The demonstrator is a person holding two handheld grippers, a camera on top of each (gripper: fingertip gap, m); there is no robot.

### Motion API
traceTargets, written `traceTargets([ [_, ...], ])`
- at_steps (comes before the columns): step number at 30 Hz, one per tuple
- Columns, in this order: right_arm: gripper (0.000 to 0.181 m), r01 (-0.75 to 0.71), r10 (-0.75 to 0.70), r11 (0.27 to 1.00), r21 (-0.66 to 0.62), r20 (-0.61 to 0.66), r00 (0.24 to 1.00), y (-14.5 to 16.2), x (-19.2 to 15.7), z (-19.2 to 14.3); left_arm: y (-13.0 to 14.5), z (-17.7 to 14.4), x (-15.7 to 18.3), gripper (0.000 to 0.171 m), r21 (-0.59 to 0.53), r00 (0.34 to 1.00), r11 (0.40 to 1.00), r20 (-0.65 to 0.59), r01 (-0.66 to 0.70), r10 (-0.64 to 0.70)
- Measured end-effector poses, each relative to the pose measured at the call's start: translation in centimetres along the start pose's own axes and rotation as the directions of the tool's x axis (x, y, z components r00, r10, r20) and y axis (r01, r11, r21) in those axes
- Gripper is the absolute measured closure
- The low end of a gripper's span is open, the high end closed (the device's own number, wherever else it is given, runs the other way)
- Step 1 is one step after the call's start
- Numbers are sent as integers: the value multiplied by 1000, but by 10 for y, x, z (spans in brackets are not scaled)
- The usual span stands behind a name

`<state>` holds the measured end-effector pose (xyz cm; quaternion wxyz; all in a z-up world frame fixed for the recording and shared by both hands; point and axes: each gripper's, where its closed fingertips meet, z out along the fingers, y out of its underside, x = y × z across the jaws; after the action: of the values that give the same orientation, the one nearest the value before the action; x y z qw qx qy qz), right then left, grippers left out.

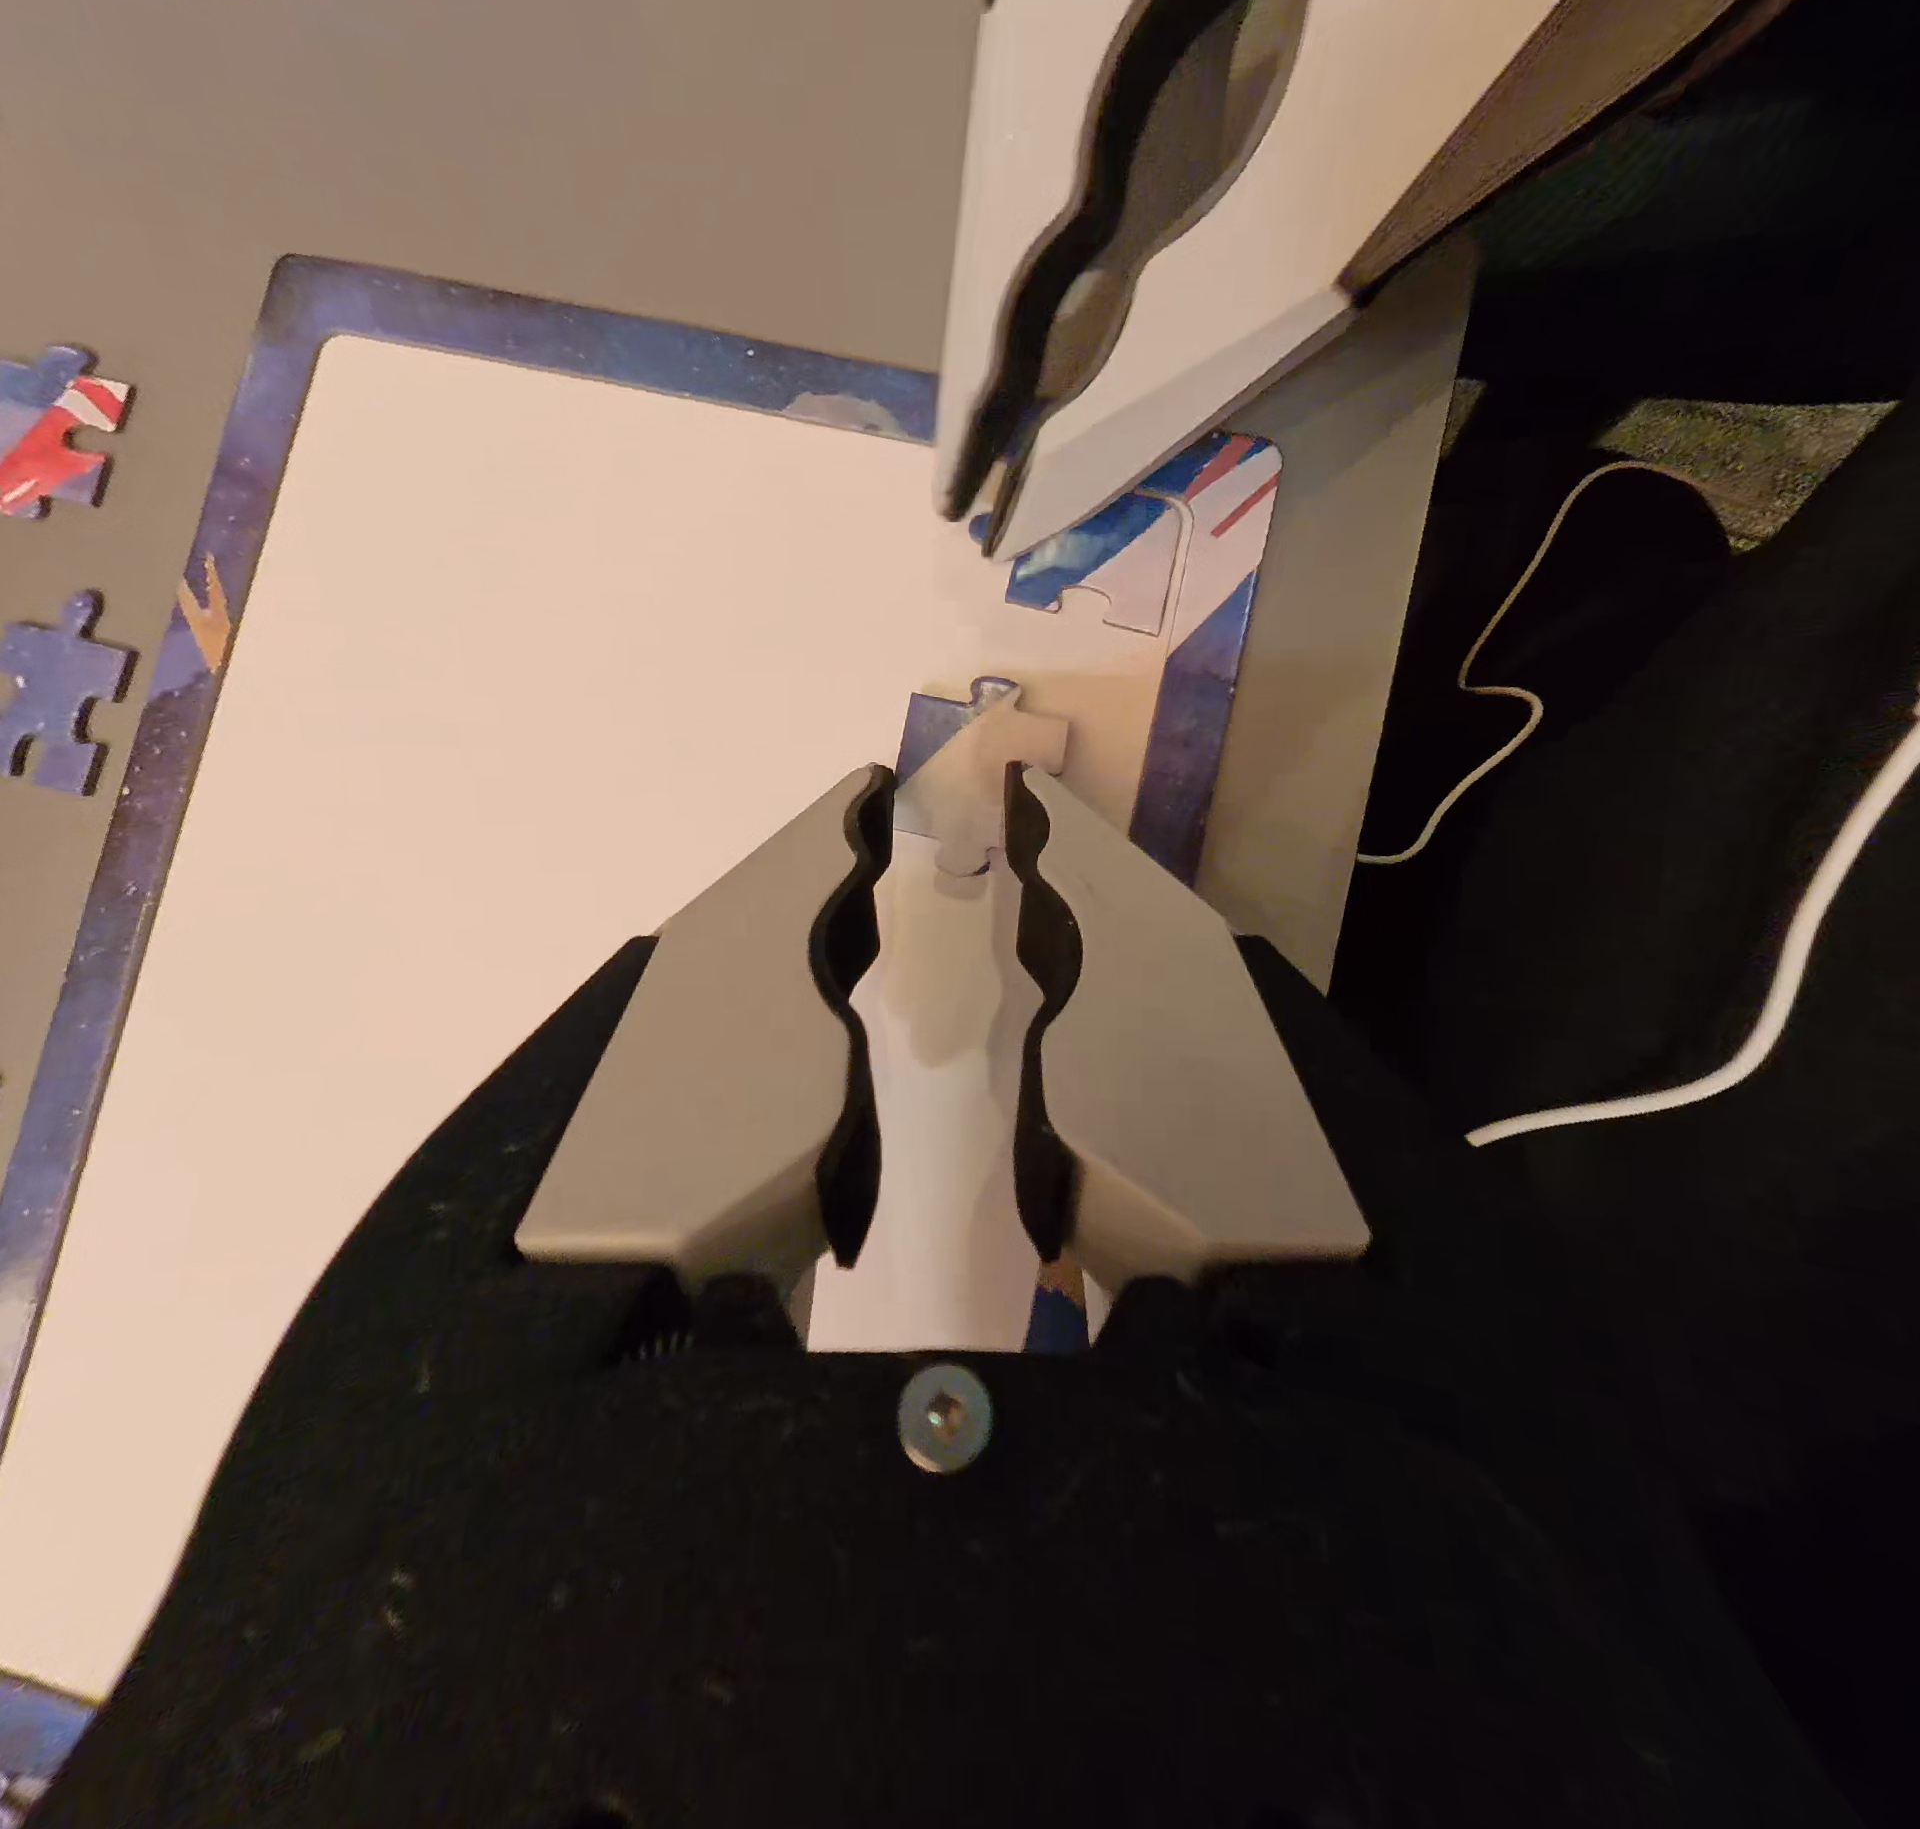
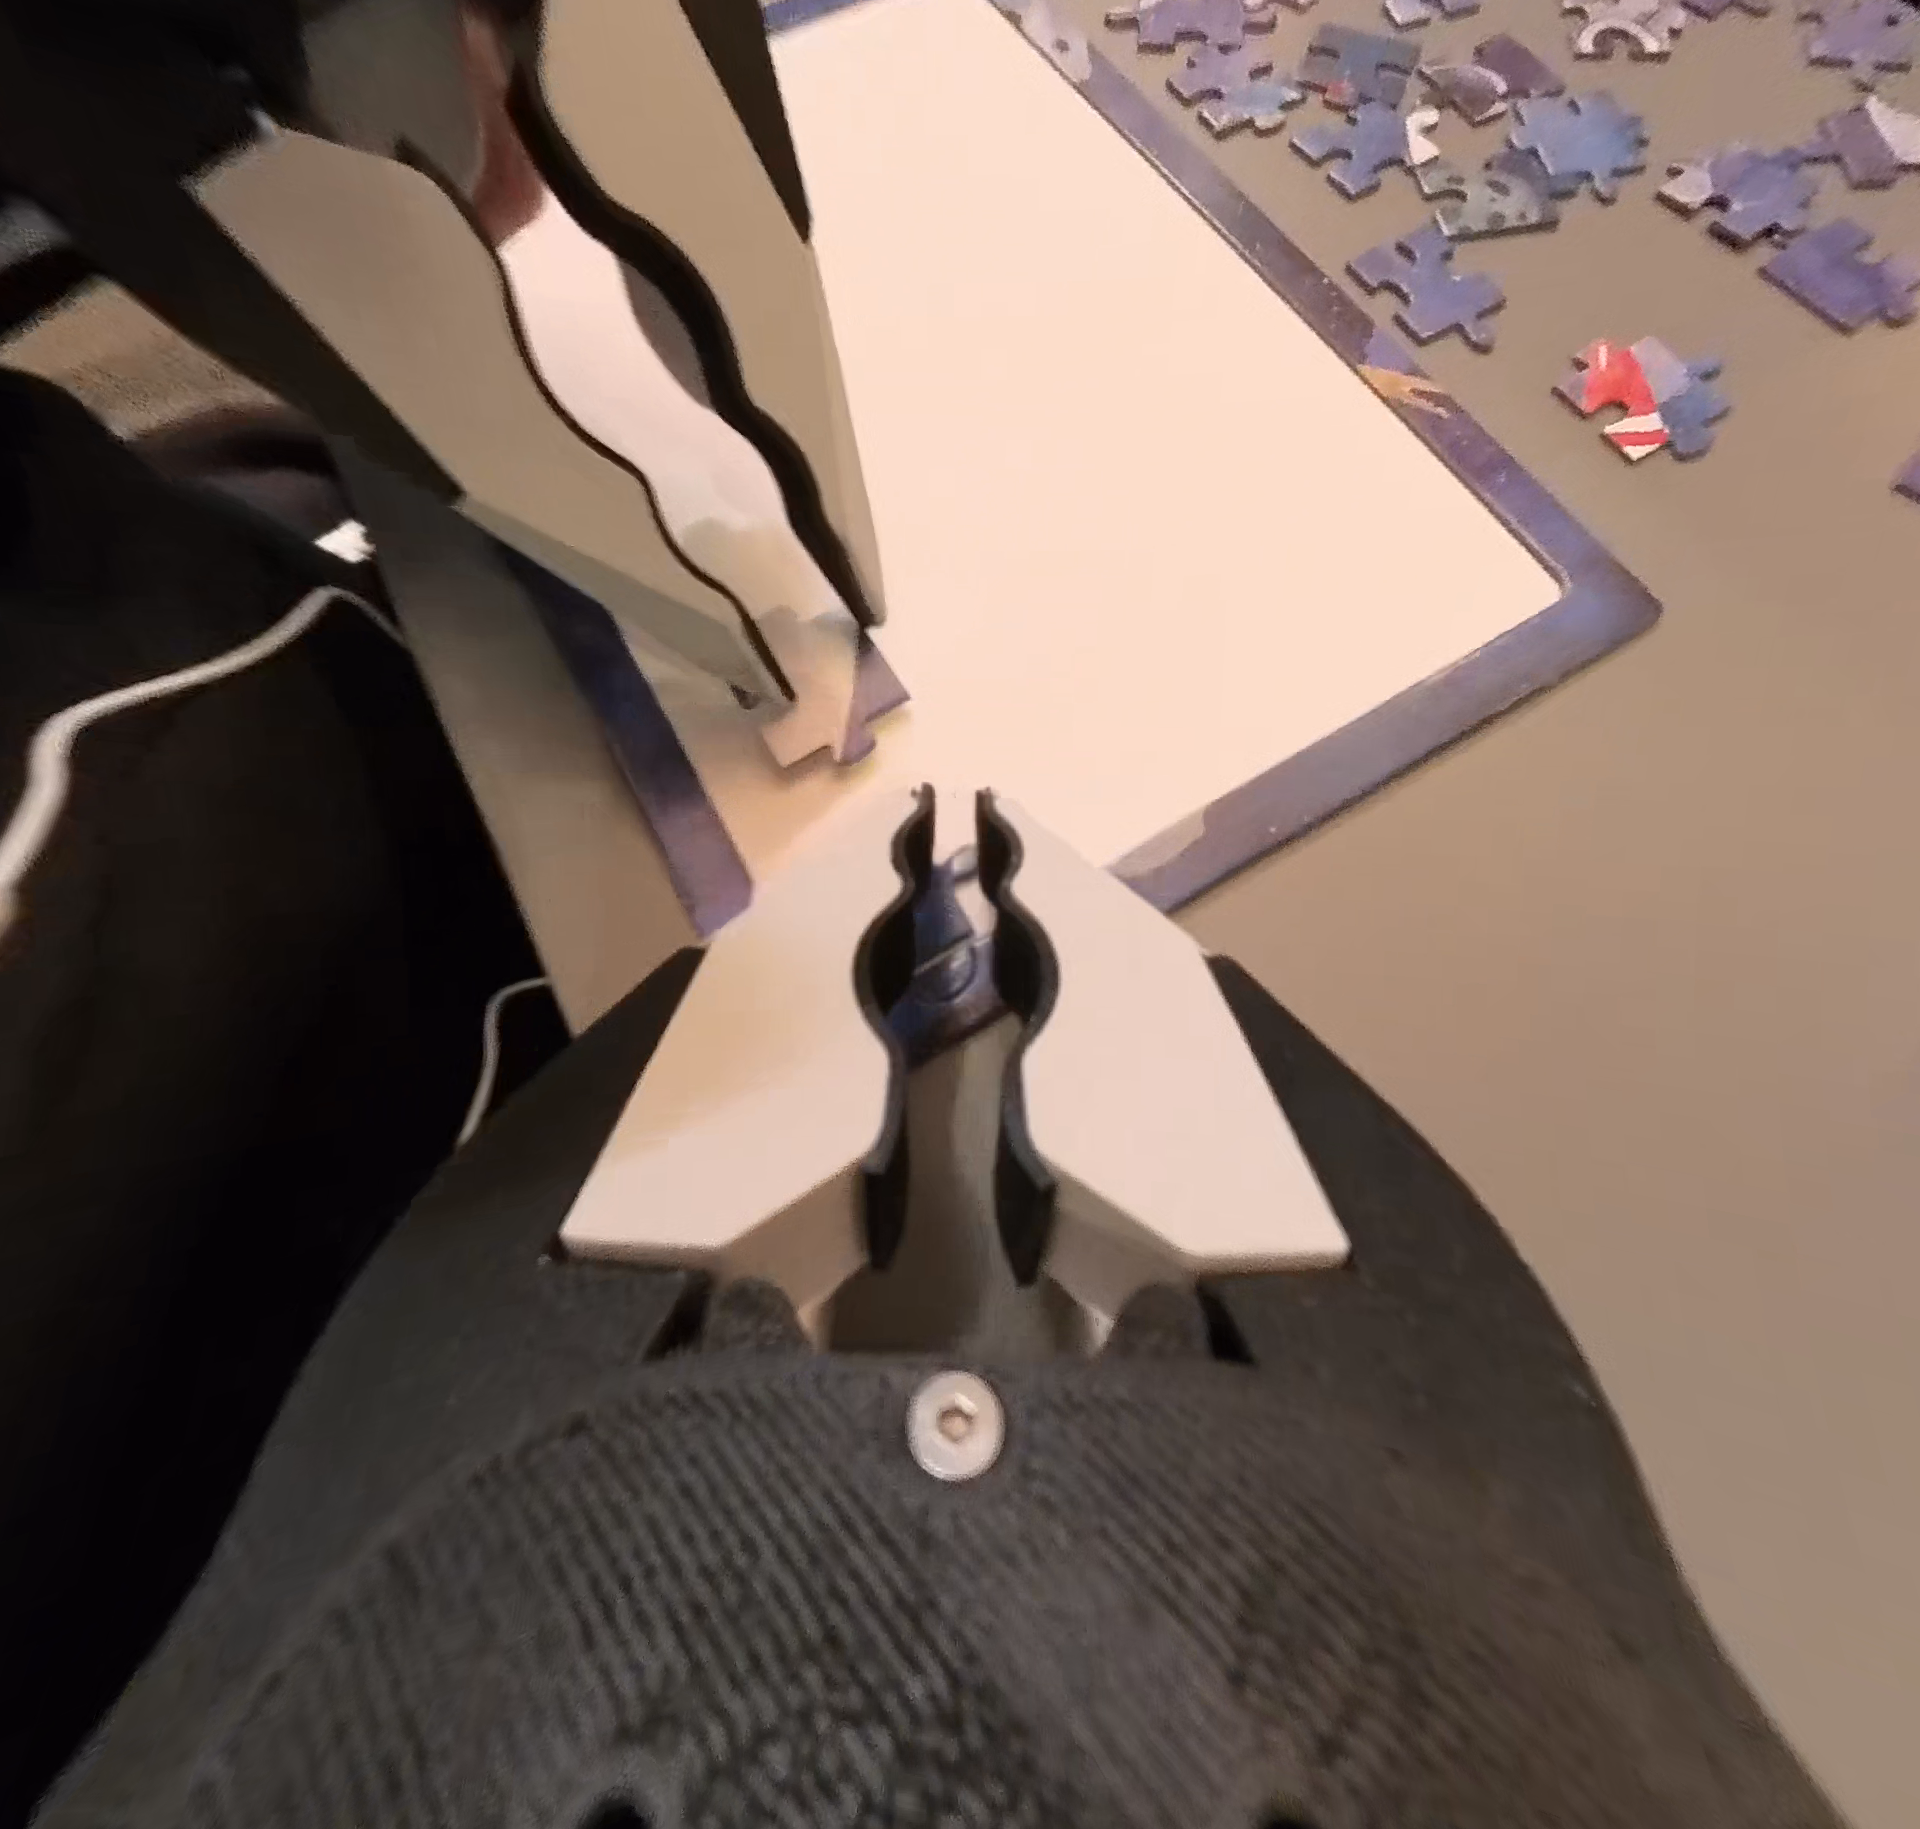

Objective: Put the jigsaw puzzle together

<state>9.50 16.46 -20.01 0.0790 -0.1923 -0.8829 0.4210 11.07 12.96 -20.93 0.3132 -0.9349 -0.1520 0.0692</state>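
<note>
Done: two corner pieces (image 1: pixel 1143 558) in tray (image 1: pixel 582 345) | Left gripper (image 1: pixel 948 782) maybe pinching piece (image 1: pixel 971 751) | Right gripper (image 2: pixel 951 797) nearly shut, empty | Left: most loose pieces (image 2: pixel 1558 138)

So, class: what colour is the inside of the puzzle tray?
The tray's inside is plain cream-white, with a dark blue border; right wrist view.

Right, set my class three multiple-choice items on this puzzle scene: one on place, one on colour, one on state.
1. Where do the fitted pieces sit? A. middle of the board B. a corner of the frame C. loose on the table
2. The frame is: A. green B. dark blue C. yellow
3. The white inside is: A. mostly bare B. half filled C. complete

Answers: B, they lie against two borders; B, its edge shows dark blue; A, only a few pieces lie in it.
</note>
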Motion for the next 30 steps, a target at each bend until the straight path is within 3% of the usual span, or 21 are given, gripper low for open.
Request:
traceTargets([
  [3, 166, 1, 2, 997, -76, 40, 999, 8, 0, 8, 3, 0, -1, 149, 1, 1000, 1000, 9, -3, 3],
  [7, 167, -6, 23, 988, -155, 106, 994, 17, -2, -4, 1, 0, 1, 149, 22, 1000, 1000, 7, -6, 5],
  [9, 166, 16, -7, 991, -130, 65, 998, 13, 4, -10, -1, 1, 2, 149, 35, 1000, 999, 2, -5, 5],
  [14, 165, -40, 43, 999, -18, 167, 985, -9, -12, -15, 0, 2, 3, 149, 53, 1000, 999, -3, -2, 2],
  [16, 159, 13, -5, 999, -33, 243, 970, -5, -25, -9, 0, 1, 2, 149, 59, 1000, 998, 1, 1, -1],
  [18, 141, 101, -82, 994, -42, 325, 942, 3, -40, -8, 0, -2, 1, 149, 72, 1000, 997, 9, 3, -4],
  [21, 123, 241, -211, 970, -37, 366, 906, 13, -47, -9, 0, -7, 1, 149, 99, 1000, 995, 3, 19, -20],
  [26, 118, 396, -334, 916, -67, 422, 843, 23, -45, -7, 4, -10, 1, 149, 126, 999, 991, -11, 40, -39],
  [30, 123, 497, -393, 861, -109, 478, 786, 27, -39, -10, 6, -13, 5, 149, 135, 999, 990, -17, 36, -34],
])
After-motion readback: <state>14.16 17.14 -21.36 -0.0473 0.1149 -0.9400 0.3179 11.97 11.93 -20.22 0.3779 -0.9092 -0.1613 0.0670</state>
